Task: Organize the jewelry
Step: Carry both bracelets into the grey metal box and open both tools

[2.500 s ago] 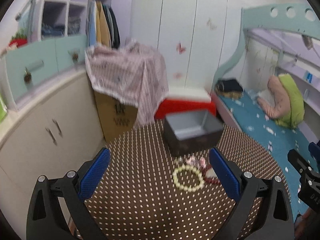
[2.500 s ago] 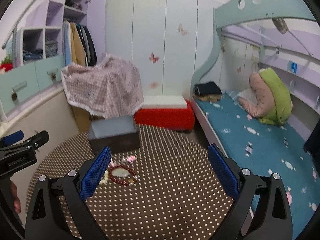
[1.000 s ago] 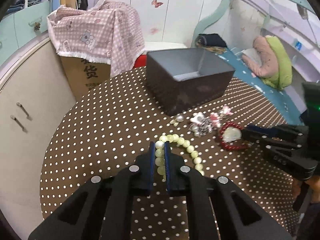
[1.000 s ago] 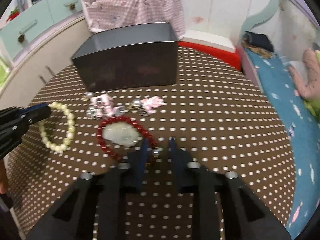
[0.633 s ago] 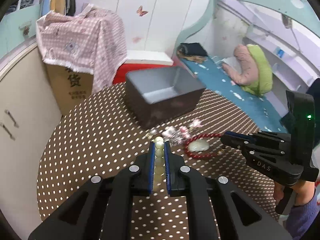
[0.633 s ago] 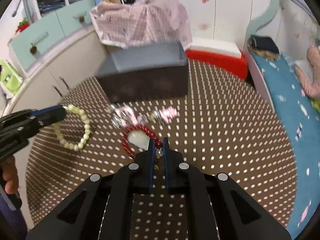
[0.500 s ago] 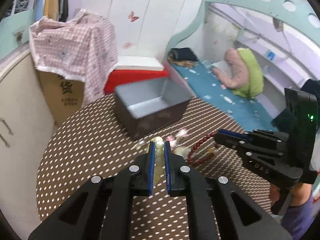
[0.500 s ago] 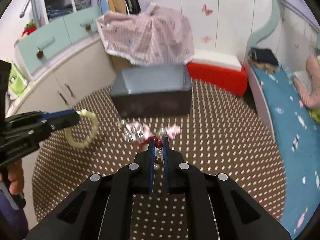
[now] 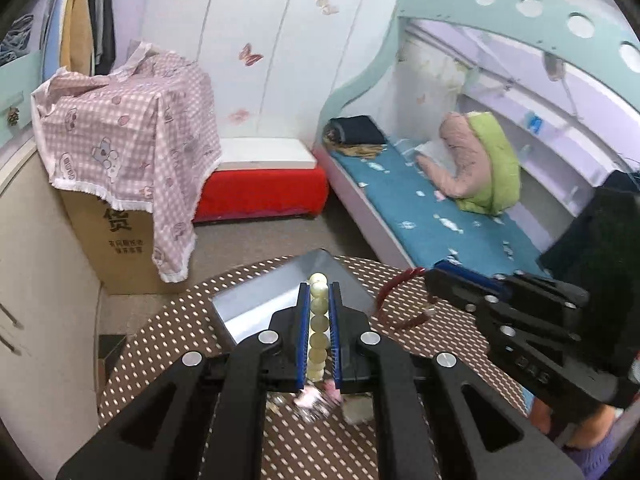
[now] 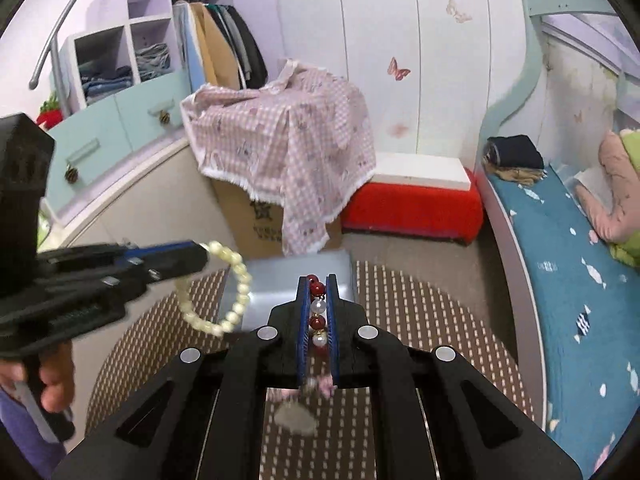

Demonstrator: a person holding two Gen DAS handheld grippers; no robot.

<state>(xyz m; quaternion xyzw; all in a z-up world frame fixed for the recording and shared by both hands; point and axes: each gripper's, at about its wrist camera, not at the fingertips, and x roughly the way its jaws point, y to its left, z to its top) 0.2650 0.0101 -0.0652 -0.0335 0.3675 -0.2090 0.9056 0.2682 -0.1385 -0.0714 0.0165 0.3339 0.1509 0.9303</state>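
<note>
My left gripper is shut on a cream bead bracelet and holds it in the air over the grey open box. In the right wrist view the bracelet hangs as a loop from the left gripper. My right gripper is shut on a red bead bracelet with white beads, lifted above the box. In the left wrist view the red bracelet dangles from the right gripper.
Small pink and silver jewelry pieces and a pale stone lie on the brown dotted round table. A cardboard box under pink checked cloth, a red bench and a bed stand beyond.
Both grippers closed on their bracelets, lifted them off the table and carried them up over the grey box.
</note>
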